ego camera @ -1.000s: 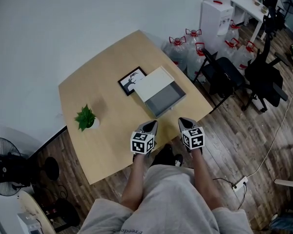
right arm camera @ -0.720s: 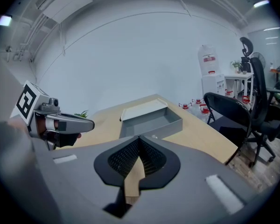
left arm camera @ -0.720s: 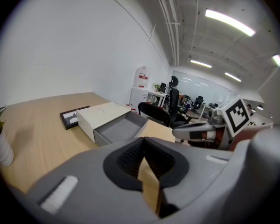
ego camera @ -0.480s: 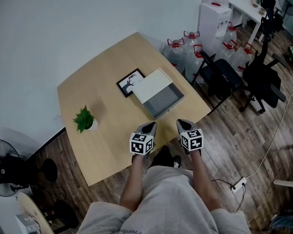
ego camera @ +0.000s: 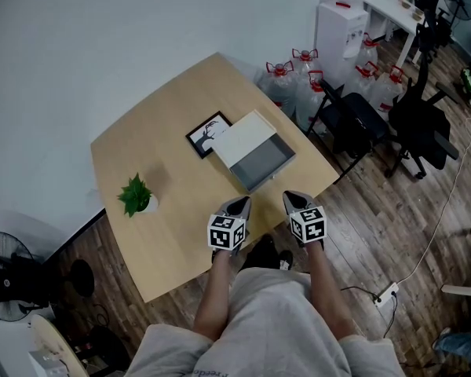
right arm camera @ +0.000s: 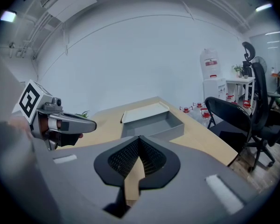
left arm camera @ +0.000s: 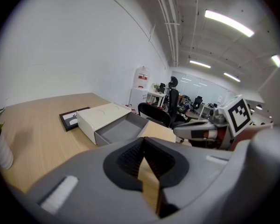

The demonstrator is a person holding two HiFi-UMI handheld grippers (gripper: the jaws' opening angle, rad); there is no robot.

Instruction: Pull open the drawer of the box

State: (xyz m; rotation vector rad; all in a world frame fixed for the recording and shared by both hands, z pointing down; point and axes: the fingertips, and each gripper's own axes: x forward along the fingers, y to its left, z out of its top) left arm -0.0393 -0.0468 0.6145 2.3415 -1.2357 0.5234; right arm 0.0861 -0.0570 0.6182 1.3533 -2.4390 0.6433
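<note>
A white box [ego camera: 244, 136] lies on the wooden table [ego camera: 153, 234], its grey drawer [ego camera: 261, 163] pulled out toward the table's near edge. The same box [left arm camera: 100, 116] and drawer [left arm camera: 119, 129] appear in the left gripper view, and the drawer [right arm camera: 151, 124] with the box [right arm camera: 144, 111] behind it in the right gripper view. My left gripper [ego camera: 241, 204] and right gripper [ego camera: 292, 199] hover side by side at the near table edge, short of the drawer. Both are shut and hold nothing.
A black picture frame [ego camera: 209, 132] lies behind the box and a small potted plant [ego camera: 136, 194] stands at the table's left. Black chairs [ego camera: 353, 124], water jugs [ego camera: 298, 77] and a dispenser [ego camera: 341, 22] crowd the right. A fan [ego camera: 12, 277] stands lower left.
The view has drifted slightly; both grippers stay side by side at the table edge, and the drawer stays pulled out.
</note>
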